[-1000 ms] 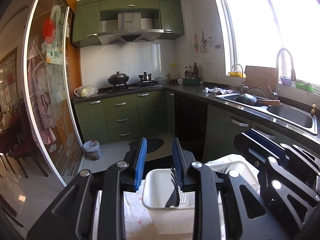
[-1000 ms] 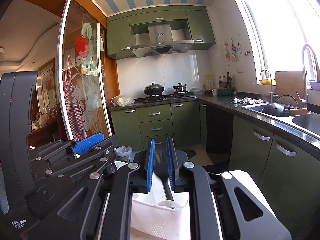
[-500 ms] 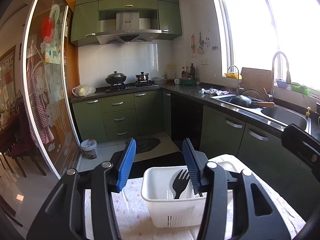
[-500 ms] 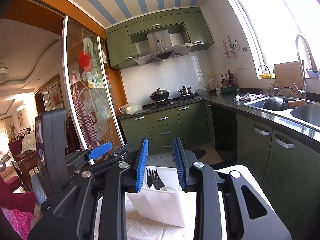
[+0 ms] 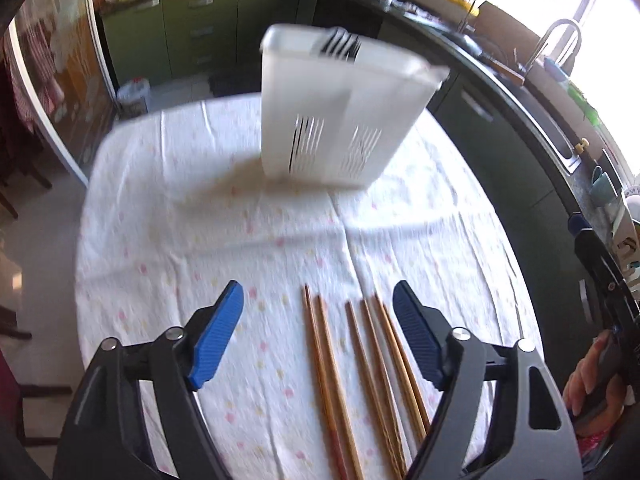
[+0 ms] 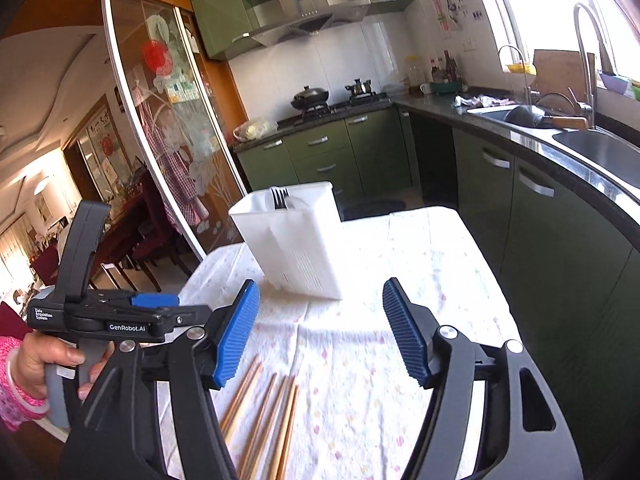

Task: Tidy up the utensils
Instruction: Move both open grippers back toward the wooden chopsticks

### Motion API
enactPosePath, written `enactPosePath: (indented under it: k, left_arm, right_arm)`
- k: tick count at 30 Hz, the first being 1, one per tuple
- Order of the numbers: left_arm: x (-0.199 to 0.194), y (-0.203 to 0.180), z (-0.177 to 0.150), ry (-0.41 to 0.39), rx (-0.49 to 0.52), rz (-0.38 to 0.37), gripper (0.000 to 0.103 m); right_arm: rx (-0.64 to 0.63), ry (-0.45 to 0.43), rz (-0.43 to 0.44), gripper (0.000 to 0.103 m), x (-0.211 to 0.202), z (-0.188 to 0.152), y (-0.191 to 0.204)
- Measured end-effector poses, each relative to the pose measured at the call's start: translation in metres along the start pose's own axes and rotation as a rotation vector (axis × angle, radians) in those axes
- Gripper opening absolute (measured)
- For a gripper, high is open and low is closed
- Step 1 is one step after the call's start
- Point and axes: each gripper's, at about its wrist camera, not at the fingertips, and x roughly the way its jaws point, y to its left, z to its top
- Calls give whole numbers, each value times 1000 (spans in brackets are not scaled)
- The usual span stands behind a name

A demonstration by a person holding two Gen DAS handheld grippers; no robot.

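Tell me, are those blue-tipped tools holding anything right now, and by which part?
Nothing is held. Both the left tool and the right tool are open and empty. The wooden chopsticks lie loose on the tablecloth; the black forks stand in the white utensil basket.

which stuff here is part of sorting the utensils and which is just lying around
Part of the job:
- wooden chopsticks on the tablecloth
- white utensil caddy
- black forks standing in it

Just there:
- wok on the stove
- faucet
- cutting board
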Motion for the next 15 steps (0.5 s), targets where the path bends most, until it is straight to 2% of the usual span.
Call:
enactPosePath:
  k: [2,3,5,7,9,12,15]
  left_arm:
    - [25,10,-16,140,-65,-11,67]
    - [36,9,-23,176,-57,13,67]
    - [48,8,-32,203,-47,59,67]
    - [54,7,-34,198,-39,91,65]
    - [57,2,-31,199,-15,120,46]
    - [66,0,-21,234,4,169,27]
    - [78,5,-24,279,-17,164,24]
  right_arm:
    - [8,64,4,64,3,-7,-2]
    - [13,89,3,64,5,-9,-3]
    - [9,118,-1,64,7,-14,-4]
    - [1,126,-7,64,7,-17,-4]
    - [1,142,-2,64,10,-17,-3]
    - [0,161,-3,64,15,-19,-5]
    - [2,174,1,64,19,-18,-5]
